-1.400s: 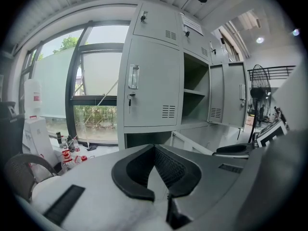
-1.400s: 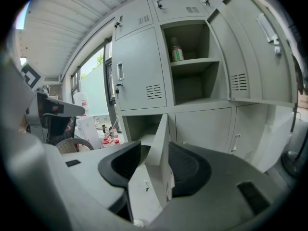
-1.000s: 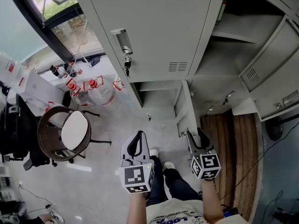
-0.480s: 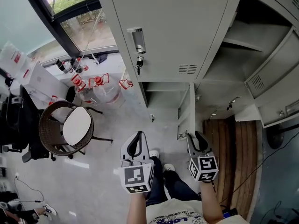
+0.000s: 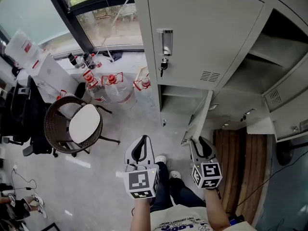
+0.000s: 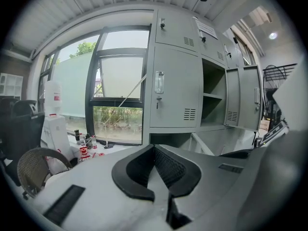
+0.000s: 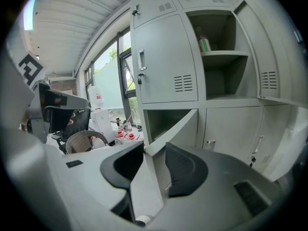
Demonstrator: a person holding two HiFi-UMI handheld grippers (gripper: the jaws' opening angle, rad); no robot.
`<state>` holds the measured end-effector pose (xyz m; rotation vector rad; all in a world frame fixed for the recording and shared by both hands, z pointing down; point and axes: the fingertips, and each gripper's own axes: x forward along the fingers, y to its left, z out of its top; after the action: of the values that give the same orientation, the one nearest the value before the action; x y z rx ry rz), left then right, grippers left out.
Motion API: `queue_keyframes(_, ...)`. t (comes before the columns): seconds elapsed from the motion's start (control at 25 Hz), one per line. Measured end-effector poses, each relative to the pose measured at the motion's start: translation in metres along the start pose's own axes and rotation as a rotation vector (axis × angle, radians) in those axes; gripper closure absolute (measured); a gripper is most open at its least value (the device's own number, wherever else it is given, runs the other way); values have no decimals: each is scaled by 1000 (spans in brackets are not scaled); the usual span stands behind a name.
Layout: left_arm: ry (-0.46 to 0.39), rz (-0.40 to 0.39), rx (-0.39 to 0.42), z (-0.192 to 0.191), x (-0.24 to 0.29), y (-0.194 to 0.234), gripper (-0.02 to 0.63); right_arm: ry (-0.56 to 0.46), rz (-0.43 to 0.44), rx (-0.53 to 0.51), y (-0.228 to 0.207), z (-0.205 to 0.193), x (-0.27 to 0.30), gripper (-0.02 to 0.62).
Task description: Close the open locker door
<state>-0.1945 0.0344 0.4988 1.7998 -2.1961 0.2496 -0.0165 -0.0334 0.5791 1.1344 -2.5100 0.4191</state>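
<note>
a bank of grey metal lockers [image 5: 207, 37] fills the upper right, and one upper compartment gapes open on a shelf. in the bottom row, under the closed keyed door, the open locker door [image 5: 201, 117] swings out toward the person. a wicker chair [image 5: 72, 126] sits on the floor at left. the right gripper [image 5: 201, 141] has its tongs clamped across that door's free edge, having just eased slightly wider. the left gripper [image 5: 139, 143] hovers beside it, tongs together and empty.

Ahead of the left tongs [image 5: 142, 139], the lockers [image 5: 192, 37] and the open door [image 5: 201, 119] are smooth, matt-painted sheet metal. To their left stands a chair [image 5: 77, 126], seemingly of rough woven wicker. Beneath them is a smooth, faintly glossy floor [image 5: 110, 158]; far right lie grained wood planks [image 5: 240, 162].
</note>
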Motion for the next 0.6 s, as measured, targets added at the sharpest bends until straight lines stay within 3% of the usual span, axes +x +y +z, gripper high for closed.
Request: queue_keyframes(0.6, -10, 68, -29, 8, 9, 57, 601, 7, 64, -46, 46, 18, 48, 463)
